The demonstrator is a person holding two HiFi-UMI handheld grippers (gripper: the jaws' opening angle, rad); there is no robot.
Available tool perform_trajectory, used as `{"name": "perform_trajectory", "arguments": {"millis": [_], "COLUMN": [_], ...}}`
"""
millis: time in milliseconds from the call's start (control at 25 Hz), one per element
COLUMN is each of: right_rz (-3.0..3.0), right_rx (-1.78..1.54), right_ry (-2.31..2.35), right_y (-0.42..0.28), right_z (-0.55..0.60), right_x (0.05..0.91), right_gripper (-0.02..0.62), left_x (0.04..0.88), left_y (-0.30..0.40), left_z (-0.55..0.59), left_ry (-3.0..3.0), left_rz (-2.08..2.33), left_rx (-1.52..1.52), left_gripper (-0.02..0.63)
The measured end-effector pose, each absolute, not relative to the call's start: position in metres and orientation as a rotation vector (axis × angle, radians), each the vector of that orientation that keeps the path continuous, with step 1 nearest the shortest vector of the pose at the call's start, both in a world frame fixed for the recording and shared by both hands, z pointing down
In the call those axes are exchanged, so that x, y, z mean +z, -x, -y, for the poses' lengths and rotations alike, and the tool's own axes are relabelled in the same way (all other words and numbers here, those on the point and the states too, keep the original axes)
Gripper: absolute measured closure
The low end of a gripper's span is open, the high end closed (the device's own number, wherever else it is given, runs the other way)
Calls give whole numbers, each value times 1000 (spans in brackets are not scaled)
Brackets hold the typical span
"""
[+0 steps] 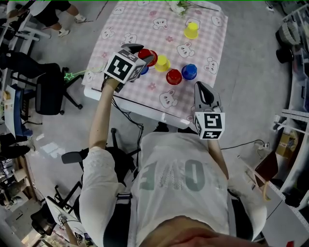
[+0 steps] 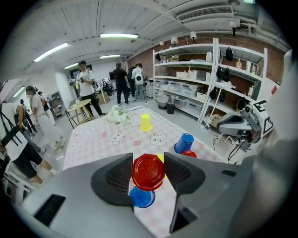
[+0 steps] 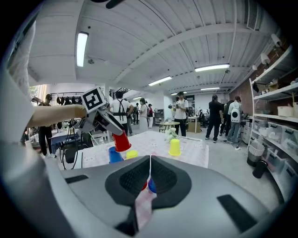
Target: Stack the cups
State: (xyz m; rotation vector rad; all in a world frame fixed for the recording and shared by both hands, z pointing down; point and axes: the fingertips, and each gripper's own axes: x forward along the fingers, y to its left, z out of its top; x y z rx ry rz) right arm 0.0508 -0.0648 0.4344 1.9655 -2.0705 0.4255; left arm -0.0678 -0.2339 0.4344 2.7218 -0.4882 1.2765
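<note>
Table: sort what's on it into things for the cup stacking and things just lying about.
Job: held red cup, free red cup, left blue cup, right blue cup, near yellow cup, far yellow cup.
Lying about: white bunch.

- The left arm (image 1: pixel 100 120) stretches forward with its forearm bare.
- The left gripper (image 1: pixel 141 57) tilts downward, its jaws clamped on a red cup (image 2: pixel 148 172).
- The right gripper (image 1: pixel 203 91) hangs near the torso (image 1: pixel 183 178), pointing forward, jaws pressed together.

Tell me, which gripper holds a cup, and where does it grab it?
The left gripper pinches a red cup by its sides near the closed bottom. The right gripper holds nothing.
</note>
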Motion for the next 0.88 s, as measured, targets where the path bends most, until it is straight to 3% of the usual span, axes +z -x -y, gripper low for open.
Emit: {"name": "perform_trajectory", "arguments": {"millis": [880], "right_rz": [2047], "right_rx": [435], "right_ry": [-1991], "right_y": [-55], "right_z": [63], "right_x": [436], "right_gripper": [565], "left_x": [448], "left_y": [31], "left_z": [212], "left_ry": [-2748], "left_rz": [293], "left_rx": [1416], "left_gripper": [397]}}
